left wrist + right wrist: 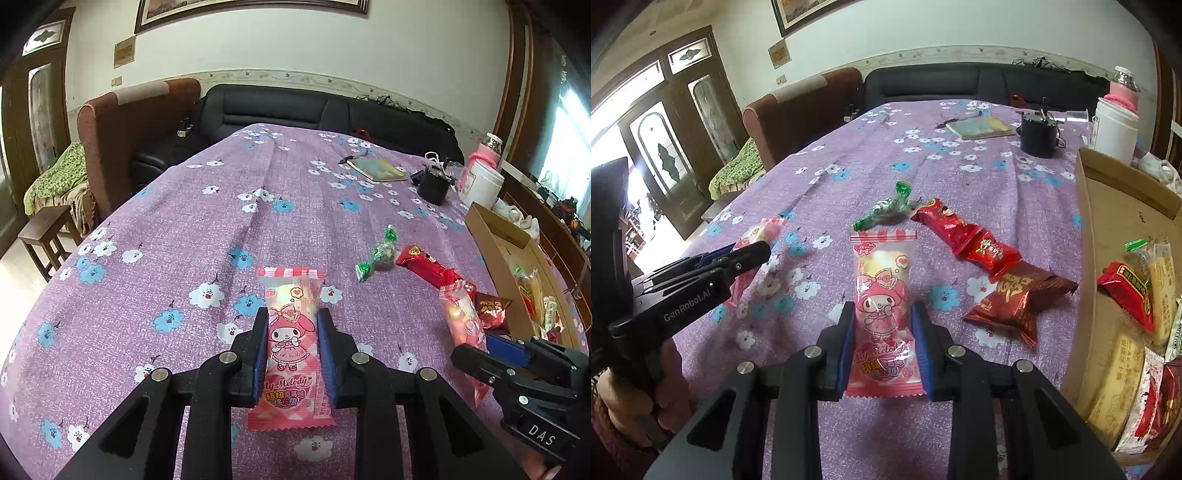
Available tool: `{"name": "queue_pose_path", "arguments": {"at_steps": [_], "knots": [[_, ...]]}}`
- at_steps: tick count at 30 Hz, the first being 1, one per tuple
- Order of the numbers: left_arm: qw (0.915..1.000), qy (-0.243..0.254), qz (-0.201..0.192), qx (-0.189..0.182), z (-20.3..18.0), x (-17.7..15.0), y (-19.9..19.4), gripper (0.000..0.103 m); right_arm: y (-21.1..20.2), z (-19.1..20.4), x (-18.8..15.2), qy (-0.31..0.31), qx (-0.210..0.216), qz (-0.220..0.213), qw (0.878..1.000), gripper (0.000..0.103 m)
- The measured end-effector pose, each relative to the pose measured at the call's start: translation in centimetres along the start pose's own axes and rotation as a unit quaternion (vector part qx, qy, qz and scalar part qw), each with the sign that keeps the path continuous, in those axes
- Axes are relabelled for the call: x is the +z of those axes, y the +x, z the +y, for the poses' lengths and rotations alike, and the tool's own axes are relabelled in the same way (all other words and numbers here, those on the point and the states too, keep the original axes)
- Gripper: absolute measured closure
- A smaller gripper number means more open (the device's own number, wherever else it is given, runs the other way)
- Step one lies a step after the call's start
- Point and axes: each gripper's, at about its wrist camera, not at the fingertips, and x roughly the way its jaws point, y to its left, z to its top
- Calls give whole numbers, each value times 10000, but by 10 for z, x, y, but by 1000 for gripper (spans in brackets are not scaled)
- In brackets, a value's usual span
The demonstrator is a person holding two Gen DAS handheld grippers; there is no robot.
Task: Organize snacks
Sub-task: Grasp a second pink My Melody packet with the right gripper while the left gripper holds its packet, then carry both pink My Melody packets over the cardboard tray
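Lettering "My Melody" shows on the pink packet (291,350) my left gripper (292,321) clamps at lower centre; "DAS" marks the other tool, lower right. Right view: my right gripper (882,317) pinches a second My Melody packet (882,314); "GenRobot.AI" at left; cardboard box (1108,206) at right holds snacks.

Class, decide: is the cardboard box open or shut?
Open. The cardboard box has its flap up, and snack packets show inside.

two pink My Melody packets (291,347) (882,314), each gripped upright
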Motion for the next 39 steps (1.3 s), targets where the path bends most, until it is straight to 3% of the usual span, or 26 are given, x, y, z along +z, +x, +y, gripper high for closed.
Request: {"name": "queue_pose_path", "arguments": {"at_steps": [13, 39], "knots": [[9985, 416, -249, 239, -16, -3, -5, 77, -5, -2, 2, 78, 70, -132, 9999, 74], [9986, 399, -270, 233, -19, -2, -3, 77, -8, -5, 4, 151, -40, -188, 9997, 74]]}}
